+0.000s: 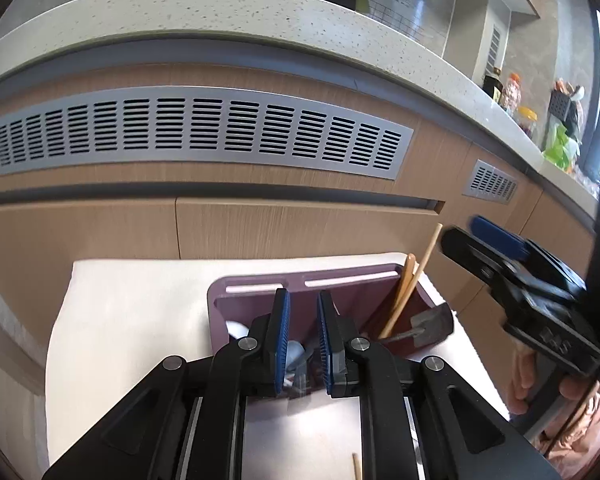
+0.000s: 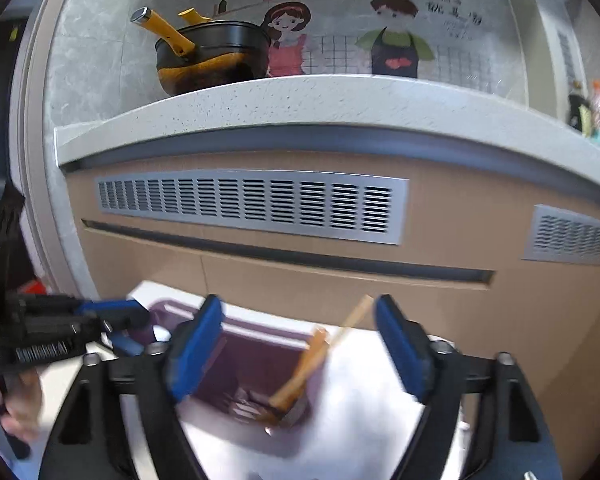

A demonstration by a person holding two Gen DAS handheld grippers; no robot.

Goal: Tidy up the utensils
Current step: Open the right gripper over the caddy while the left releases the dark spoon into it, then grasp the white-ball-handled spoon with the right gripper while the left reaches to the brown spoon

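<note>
A mauve utensil holder (image 1: 256, 280) stands on a white table (image 1: 132, 304). Its right compartment holds wooden chopsticks (image 1: 404, 300) that lean right, with a black spatula (image 1: 432, 322) beside them. A white spoon (image 1: 236, 328) lies in the left compartment. My left gripper (image 1: 303, 296) hovers over the holder's middle, its jaws a narrow gap apart. A blurred grey utensil (image 1: 298, 364) shows low between them and no pad visibly presses on it. My right gripper (image 2: 298, 308) stands wide open above the chopsticks (image 2: 304, 364) and touches nothing. It also shows at the right edge of the left wrist view.
A wooden cabinet front (image 2: 340, 272) with grey vent grilles (image 2: 252, 204) rises just behind the table, under a speckled counter (image 2: 300, 100) that carries a black and yellow pot (image 2: 212, 56). One loose chopstick tip (image 1: 356, 466) lies on the table near me. A hand (image 1: 572, 432) holds the right gripper.
</note>
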